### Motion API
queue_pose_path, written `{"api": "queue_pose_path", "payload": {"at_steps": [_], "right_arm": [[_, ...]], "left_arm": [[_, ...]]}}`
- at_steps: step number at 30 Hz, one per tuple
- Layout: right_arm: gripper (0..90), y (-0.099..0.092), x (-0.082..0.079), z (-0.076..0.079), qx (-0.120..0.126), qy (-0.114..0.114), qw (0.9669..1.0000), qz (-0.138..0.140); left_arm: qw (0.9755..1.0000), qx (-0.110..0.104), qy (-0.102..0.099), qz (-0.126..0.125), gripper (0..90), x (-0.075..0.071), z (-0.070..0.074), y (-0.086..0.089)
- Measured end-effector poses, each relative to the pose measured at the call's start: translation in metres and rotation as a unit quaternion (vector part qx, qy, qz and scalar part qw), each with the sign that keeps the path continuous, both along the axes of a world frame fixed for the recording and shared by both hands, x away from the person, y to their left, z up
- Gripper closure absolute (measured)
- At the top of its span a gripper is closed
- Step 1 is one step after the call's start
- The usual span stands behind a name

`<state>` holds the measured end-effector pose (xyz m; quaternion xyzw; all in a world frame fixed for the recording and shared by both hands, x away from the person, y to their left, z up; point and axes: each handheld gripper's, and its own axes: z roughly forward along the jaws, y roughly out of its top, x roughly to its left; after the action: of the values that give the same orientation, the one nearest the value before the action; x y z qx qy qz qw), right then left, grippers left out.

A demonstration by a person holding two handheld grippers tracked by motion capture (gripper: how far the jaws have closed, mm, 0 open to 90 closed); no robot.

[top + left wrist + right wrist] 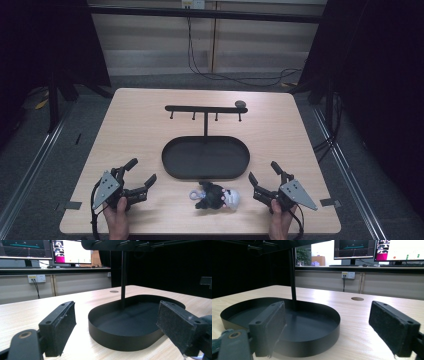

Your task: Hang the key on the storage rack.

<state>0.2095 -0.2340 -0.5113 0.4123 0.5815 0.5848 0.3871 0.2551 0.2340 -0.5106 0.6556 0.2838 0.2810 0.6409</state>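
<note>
While both grippers are resting low at the near edge of the table (150,107), we are sitting at the very start of the job, with nothing picked up yet. We are holding the left gripper (139,176) at the near left and the right gripper (262,171) at the near right, each with its jaws spread wide and nothing between them. Between the two, the small plush keychain toy (216,196) is lying on the wood at the near edge, just in front of the black oval tray (172,147), its pale ring (195,193) pointing left. Rising from the tray is a thin post carrying the hook bar (202,108), with four small pegs hanging under it, all bare.

We are judging the work to be hanging the toy on one of those pegs. In both gripper views we are looking past our open pads (65,323) straight at the tray wall and post, not at the toy, so neither gripper is aimed at it. For the next move we are needing to swing one gripper inward and down over the toy, close on its body so the ring stays free, then lift it toward a peg.
</note>
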Motion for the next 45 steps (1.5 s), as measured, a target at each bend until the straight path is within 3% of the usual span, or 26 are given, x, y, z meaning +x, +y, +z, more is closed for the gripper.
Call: {"api": "queue_pose_path", "payload": {"at_steps": [9,20,22,23,24,28,31,32,35,37,39,45], "right_arm": [[13.7,0.002,0.001,0.001,-0.008,0.010,0.9999,-0.008],[17.7,0.007,0.008,0.005,-0.023,0.064,0.9976,0.014],[19.2,0.009,0.008,0.007,-0.013,0.075,0.9971,0.000],[21.9,0.010,0.008,0.008,-0.012,0.082,0.9966,0.006],[25.6,0.011,0.007,0.010,-0.020,0.089,0.9958,0.010],[25.9,0.016,0.006,0.016,-0.033,0.096,0.9948,0.016],[29.7,0.019,0.007,0.019,-0.045,0.113,0.9923,0.027],[38.0,0.020,0.007,0.020,-0.052,0.118,0.9910,0.036],[38.2,0.022,0.006,0.022,-0.063,0.123,0.9893,0.047],[38.5,0.024,0.008,0.025,-0.069,0.142,0.9853,0.065],[44.8,0.025,0.008,0.028,-0.069,0.155,0.9817,0.086],[47.3,0.031,0.012,0.035,-0.067,0.178,0.9741,0.121]], "left_arm": [[1.0000,0.000,0.000,0.000,15.3,0.000,0.000,0.000],[1.0000,0.000,-0.001,0.000,15.3,0.000,0.000,0.000],[1.0000,0.000,-0.001,0.000,15.3,0.000,0.000,0.000],[1.0000,0.000,0.000,0.000,15.3,0.000,0.000,0.000],[1.0000,-0.001,0.000,0.000,15.3,0.000,0.000,0.000],[1.0000,0.000,0.000,0.000,15.3,0.000,0.000,0.000],[1.0000,0.000,0.000,0.000,15.3,0.000,0.000,0.000],[1.0000,-0.001,0.000,0.000,15.3,0.000,0.000,0.000],[1.0000,0.000,0.000,0.000,15.3,0.000,0.000,0.000],[1.0000,0.000,0.000,0.000,15.3,0.000,0.000,0.000],[1.0000,-0.001,0.000,0.000,15.3,0.000,0.000,0.000],[1.0000,0.000,0.000,0.000,15.3,0.000,0.000,0.000]]}}
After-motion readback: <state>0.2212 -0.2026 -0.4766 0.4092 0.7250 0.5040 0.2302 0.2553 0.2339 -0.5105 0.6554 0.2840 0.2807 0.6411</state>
